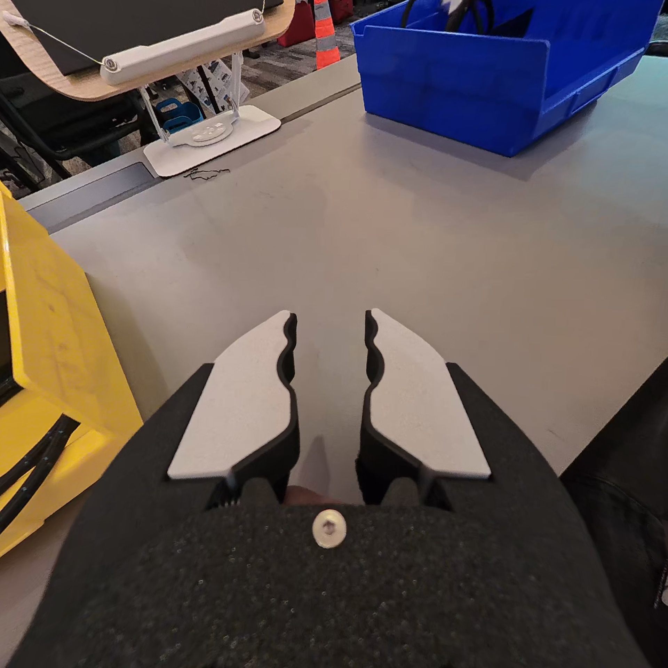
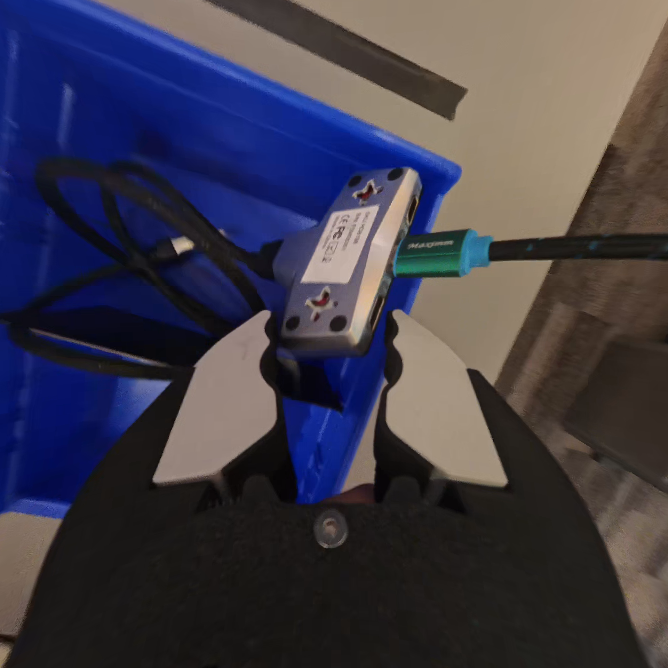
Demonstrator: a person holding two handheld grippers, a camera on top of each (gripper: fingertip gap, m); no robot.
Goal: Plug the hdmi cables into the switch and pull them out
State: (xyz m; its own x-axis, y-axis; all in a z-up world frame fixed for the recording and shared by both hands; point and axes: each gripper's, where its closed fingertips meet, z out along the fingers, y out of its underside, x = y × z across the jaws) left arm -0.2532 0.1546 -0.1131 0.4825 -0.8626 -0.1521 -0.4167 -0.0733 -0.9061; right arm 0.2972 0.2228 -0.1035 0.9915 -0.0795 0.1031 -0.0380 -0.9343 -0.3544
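A blue bin [image 1: 470, 90], yellow bin [image 1: 54, 361] and white stand [image 1: 213, 139] sit on the grey table [image 1: 361, 235].

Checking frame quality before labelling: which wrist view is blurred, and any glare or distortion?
Left wrist view: sharp, even light, soft shadow under the blue bin, wide-angle bending at the edges, left gripper open and empty. Right wrist view: motion-blurred throughout; switch between the right gripper fingers smeared, bright glare along its metal edge.

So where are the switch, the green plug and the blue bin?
switch [image 2: 339, 260]: right wrist view, on its white label.
green plug [image 2: 430, 258]: right wrist view, on its metal shell.
blue bin [image 1: 470, 94]: left wrist view, on its front wall.
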